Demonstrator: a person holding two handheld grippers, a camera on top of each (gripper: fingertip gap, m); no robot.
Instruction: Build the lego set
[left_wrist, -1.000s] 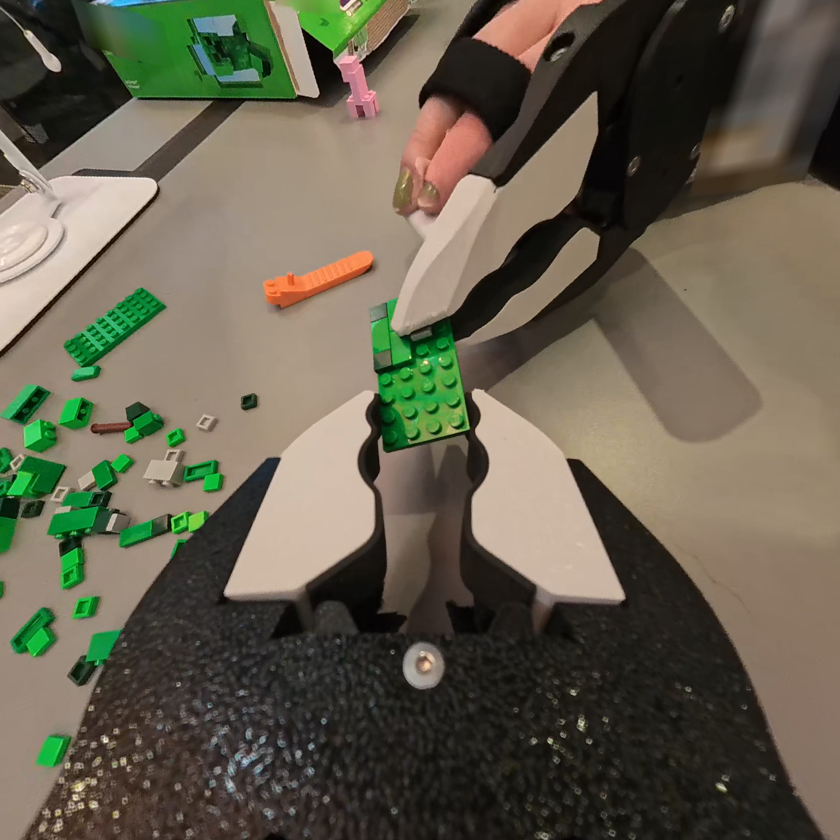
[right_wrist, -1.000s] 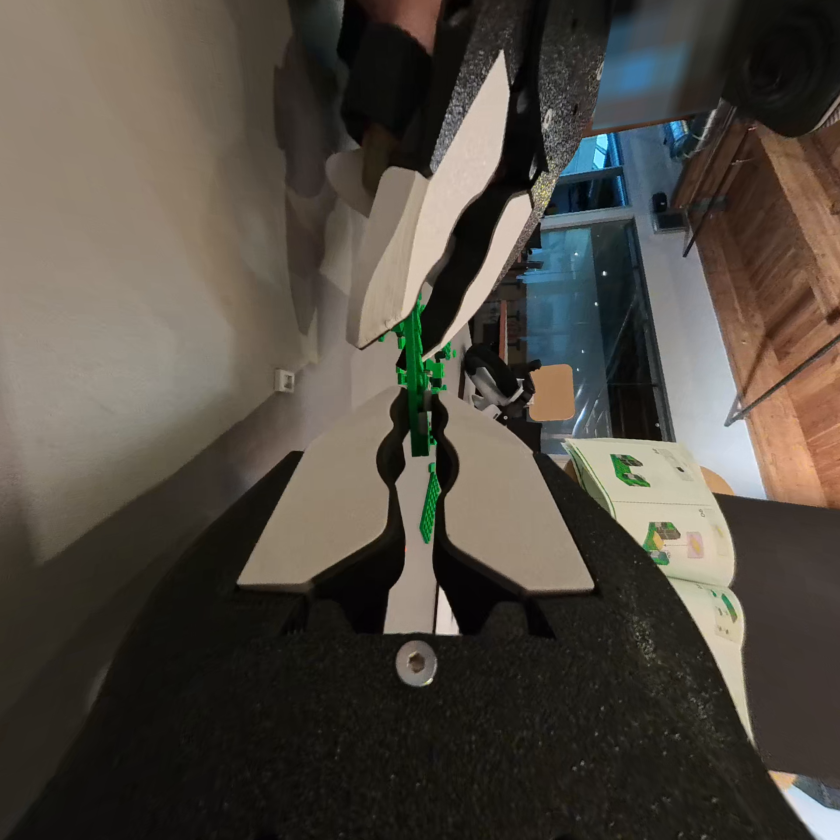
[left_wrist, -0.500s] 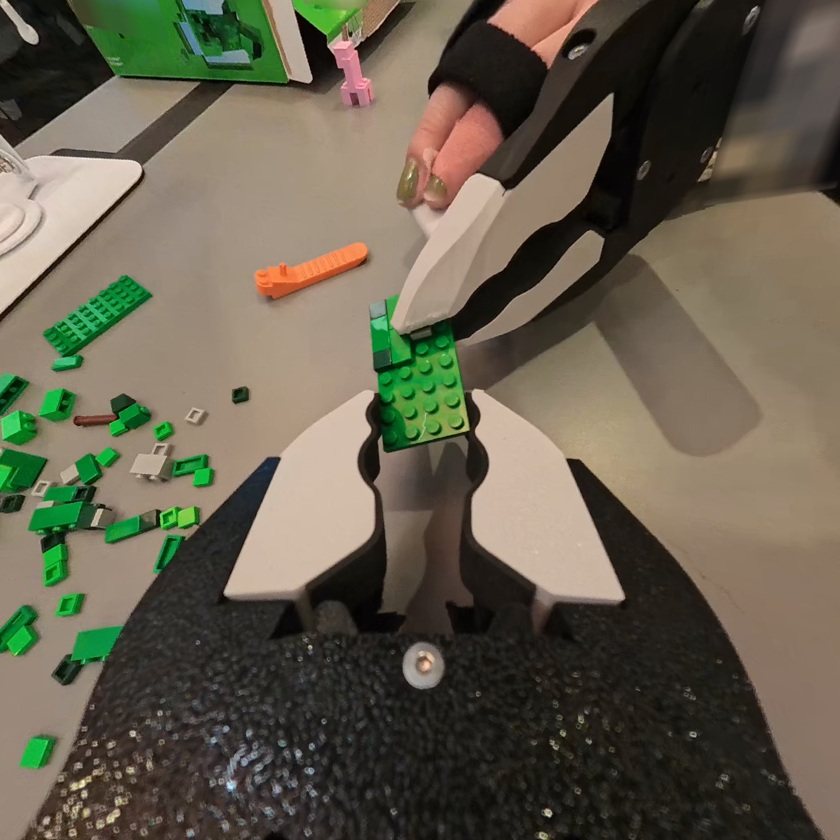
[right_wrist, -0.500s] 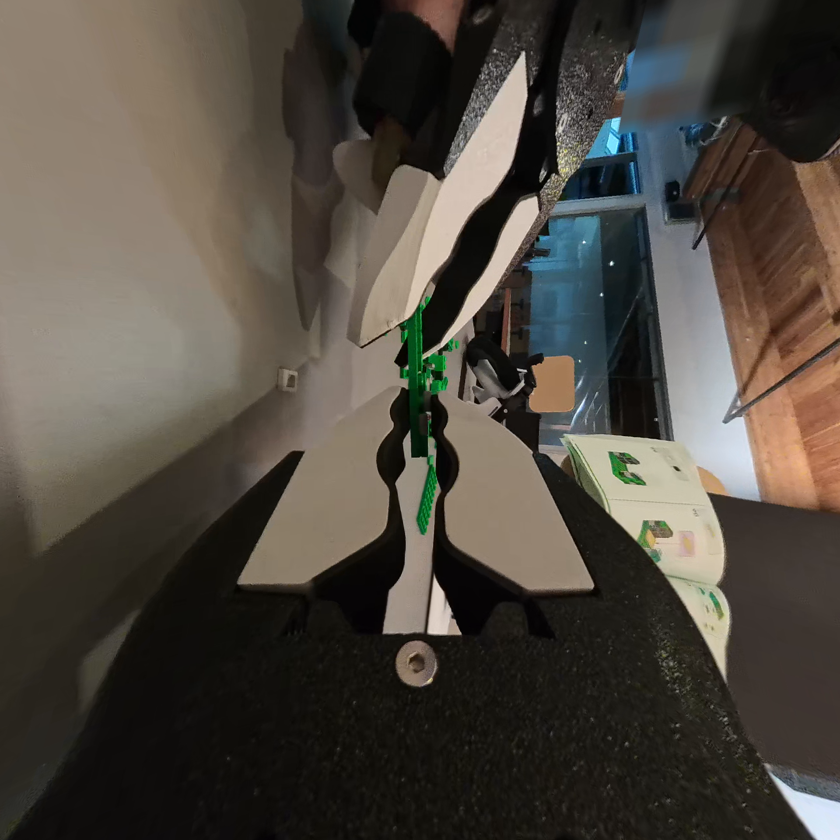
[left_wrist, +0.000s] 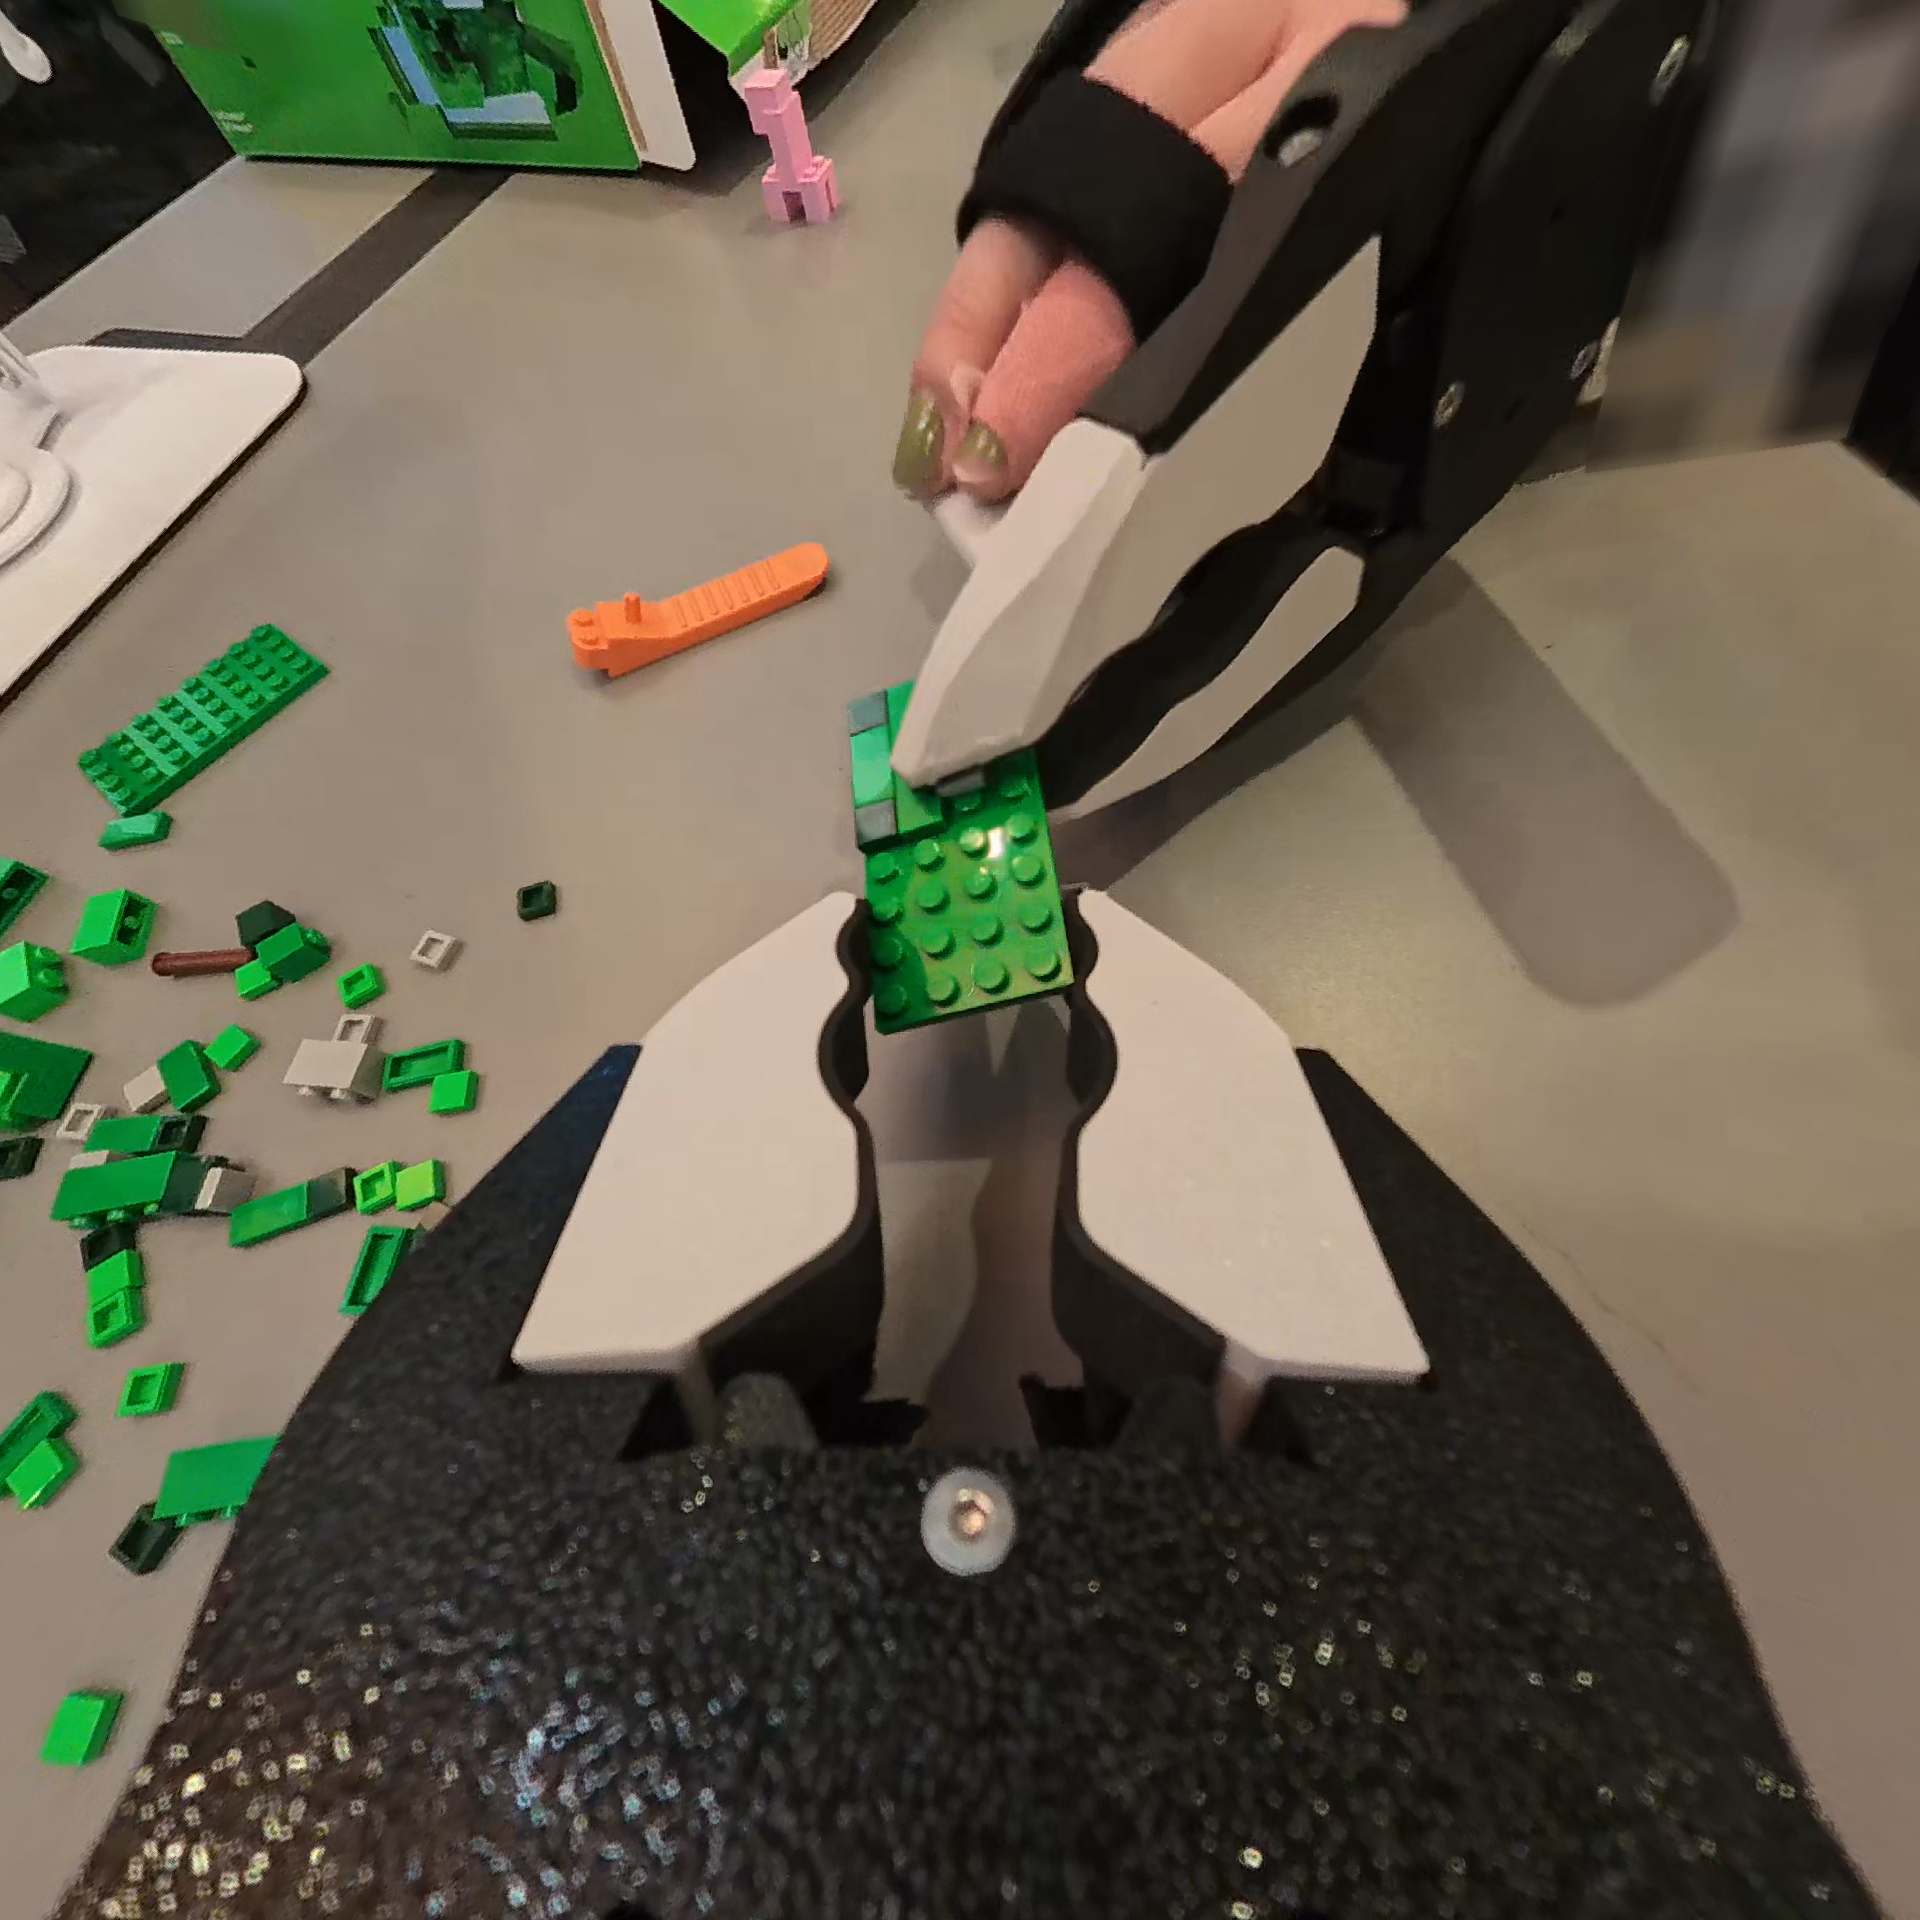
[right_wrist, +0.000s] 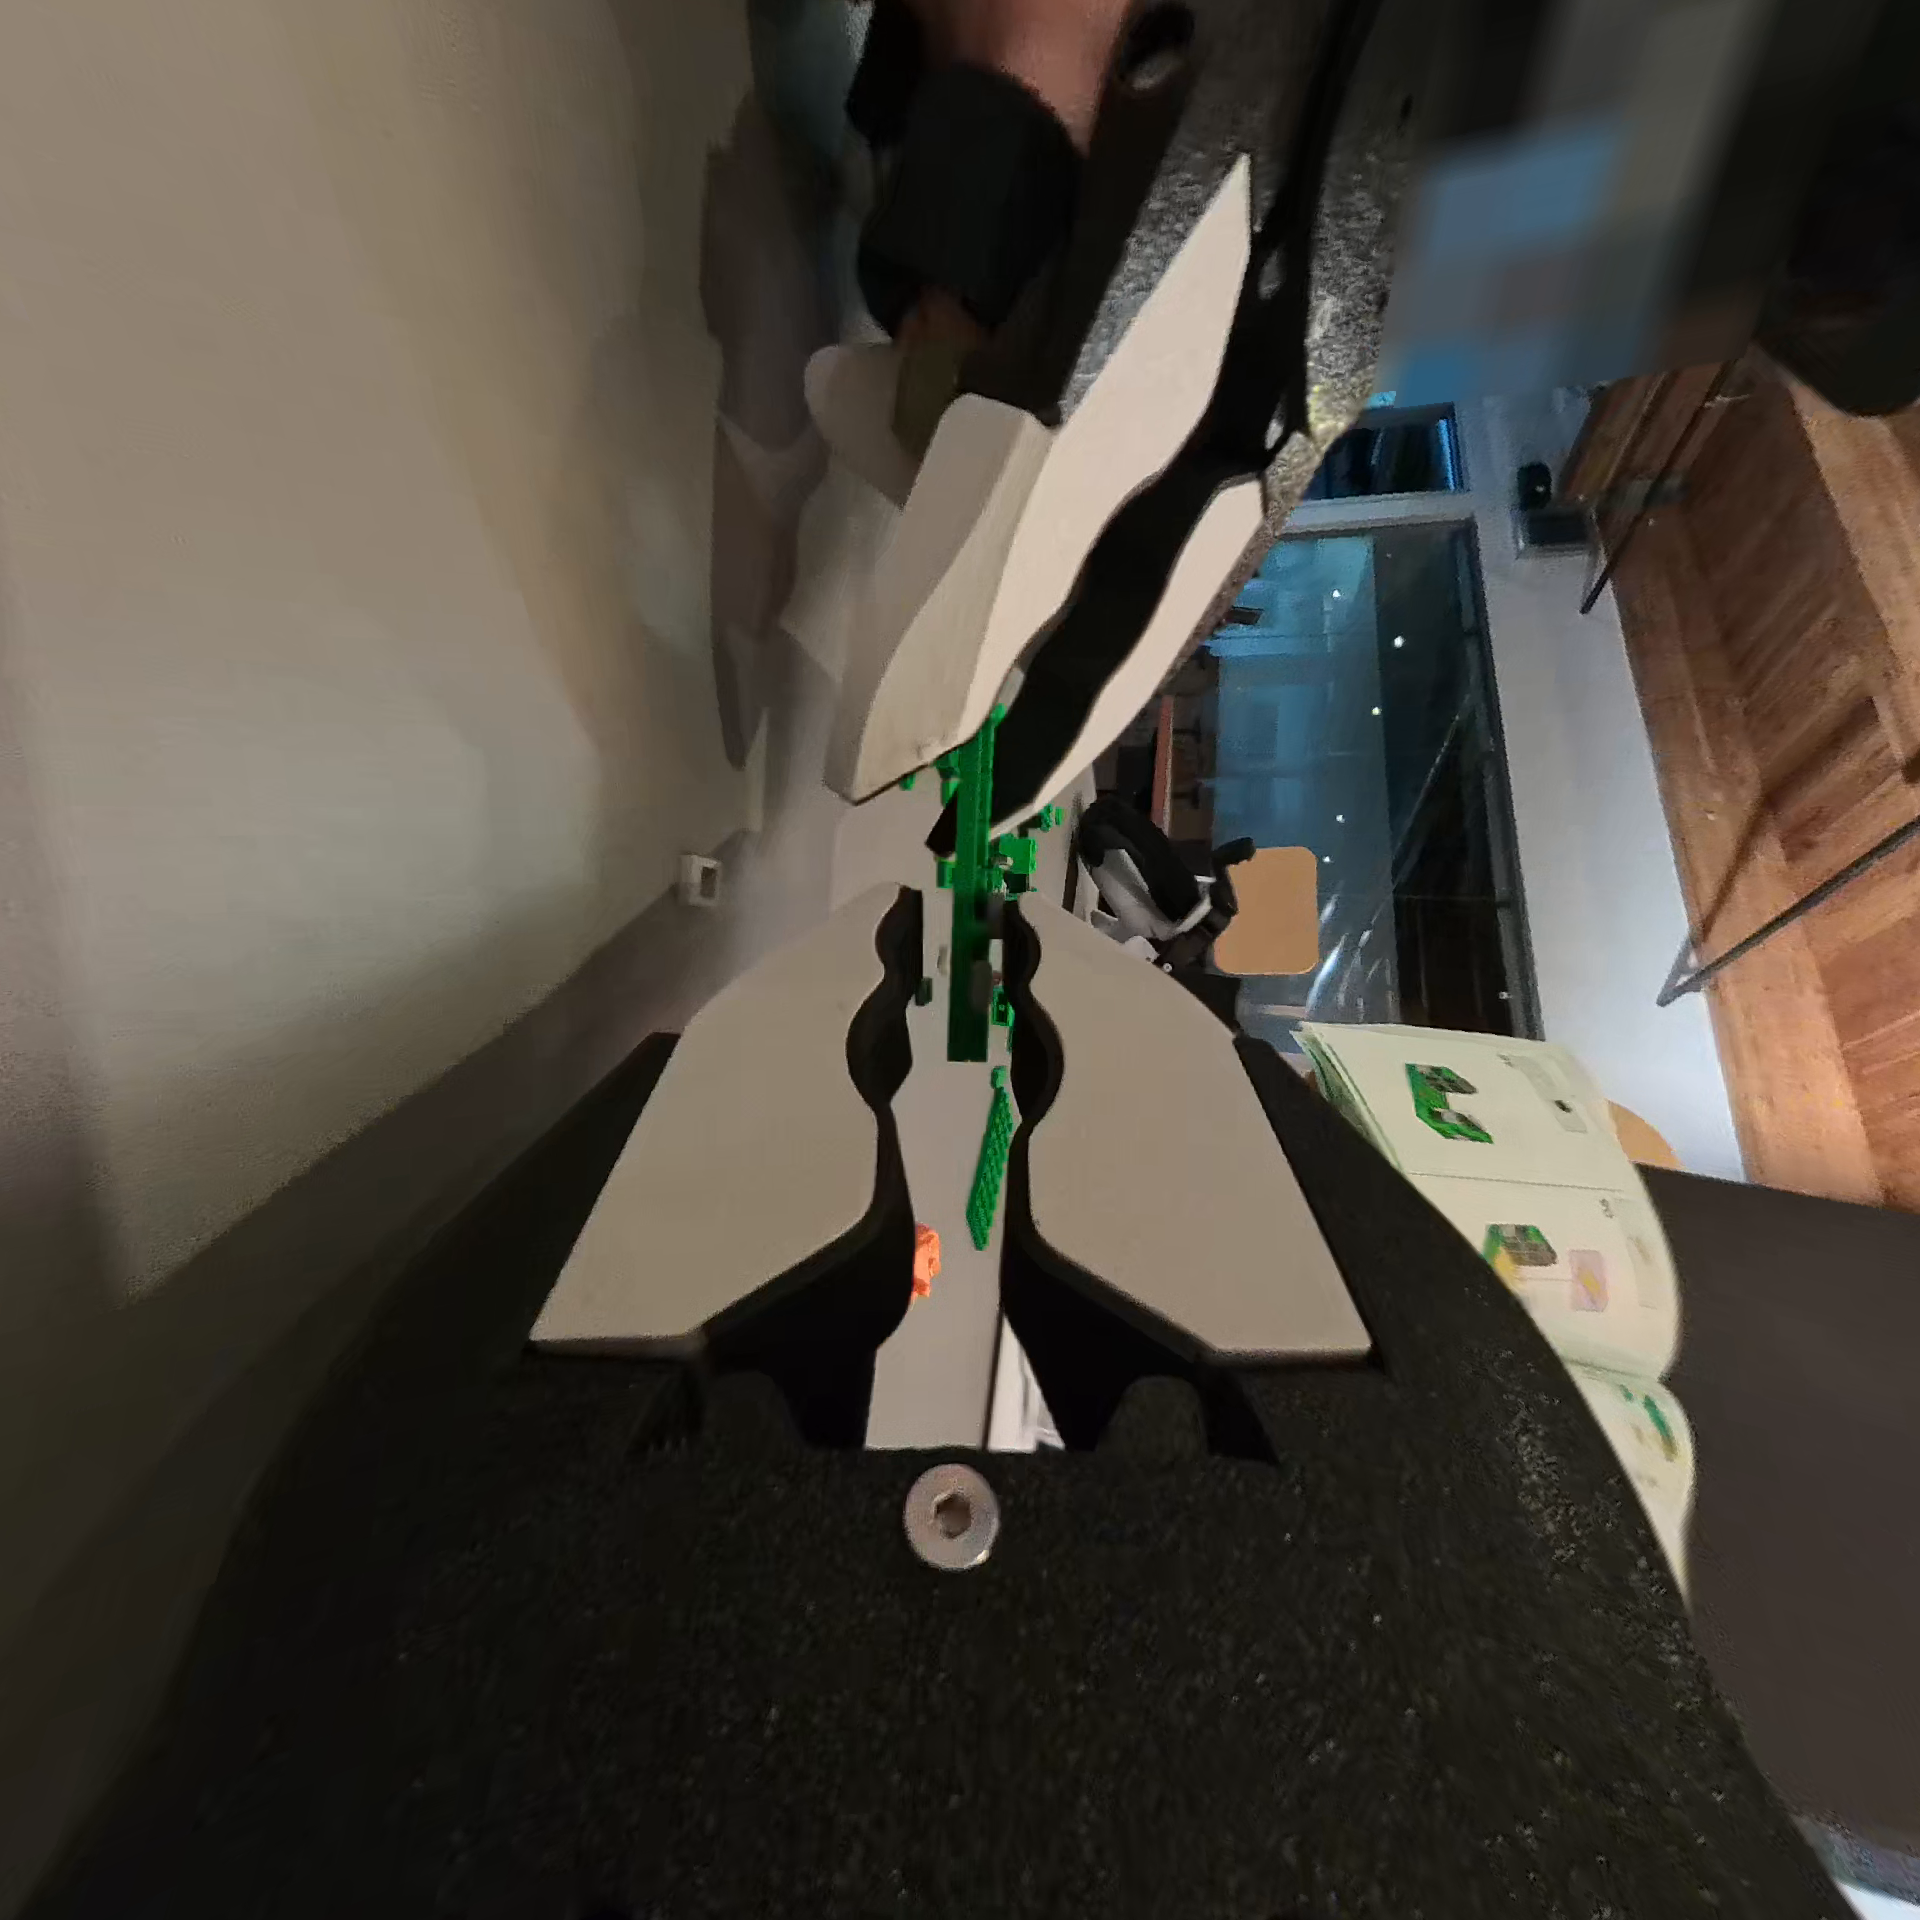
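Above the table (left_wrist: 1351, 1039), both grippers pinch one green plate (left_wrist: 966, 935), the left gripper (left_wrist: 966, 961) and right gripper (right_wrist: 961, 935) at opposite ends, bearing few tiles; most loose pieces (left_wrist: 187, 1122) remain unbuilt.

Right gripper (left_wrist: 961, 774) tips covered the far end of the green plate (left_wrist: 971, 940). Green box (left_wrist: 416, 78) cut off at far edge. Left loose bricks (left_wrist: 26, 982) partly out of frame.
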